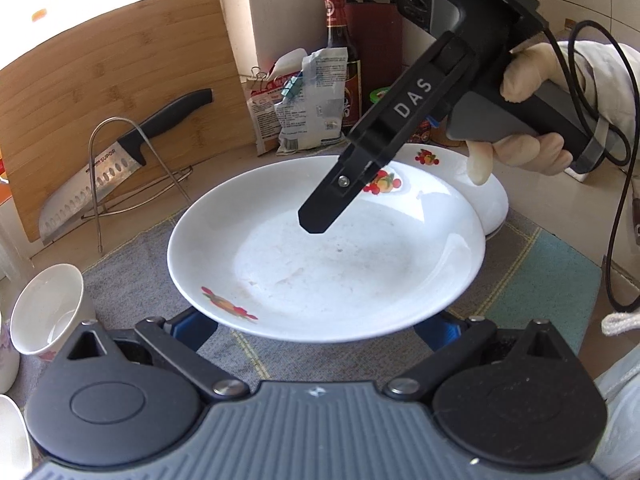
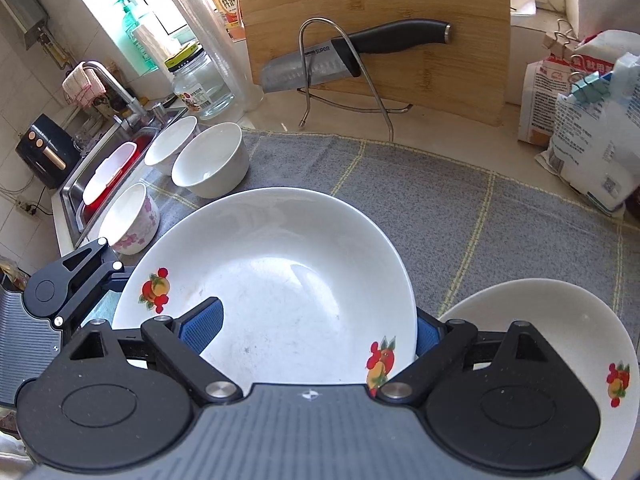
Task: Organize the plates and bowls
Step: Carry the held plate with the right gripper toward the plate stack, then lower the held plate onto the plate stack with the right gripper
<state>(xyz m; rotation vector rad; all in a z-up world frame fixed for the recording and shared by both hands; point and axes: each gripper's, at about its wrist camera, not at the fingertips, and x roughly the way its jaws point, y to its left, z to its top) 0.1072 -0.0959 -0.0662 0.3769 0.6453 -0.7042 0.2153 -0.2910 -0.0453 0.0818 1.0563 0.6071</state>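
Large plate (image 1: pixel 320 264) (image 2: pixel 280 280): sits mid-counter above the grey cloth (image 1: pixel 540 264) (image 2: pixel 440 200), between both grippers. Overlaps, at its far right rim, a second plate (image 1: pixel 480 184) (image 2: pixel 560 320) with the same fruit print.

Left gripper (image 1: pixel 316 330) (image 2: pixel 72 284): jaws spread wide. Fingertips pass under the plate's near rim and are hidden there; cannot tell whether the pads press on the plate.

Right gripper (image 2: pixel 316 328) (image 1: pixel 316 220): held in a gloved hand (image 1: pixel 532 120), angled down over the plate. Jaws wide apart and not clamped. Left pad lies over the plate's inner surface; right pad sits outside the rim, partly hidden behind it.

Edges and obstacles:
- Far side: cutting board (image 1: pixel 120 80) (image 2: pixel 372 32) leaning upright, with a knife (image 1: pixel 120 160) (image 2: pixel 320 60) in a wire rack (image 1: pixel 94 184) (image 2: pixel 344 60) in front of it.
- Far right corner: clipped bags (image 1: pixel 304 100) (image 2: pixel 580 120) just off the cloth.
- Sink (image 2: pixel 76 184) side: three bowls (image 2: pixel 208 168) grouped at the cloth's edge, near the plate's rim but apart from it.
- Near the left gripper: a tipped cup (image 1: pixel 48 308).
- Right edge: a black cable (image 1: pixel 616 220) hanging from the right gripper.

Open room: bare cloth between the plate's far rim and the rack, and to the right of the plate, ahead of the second plate.
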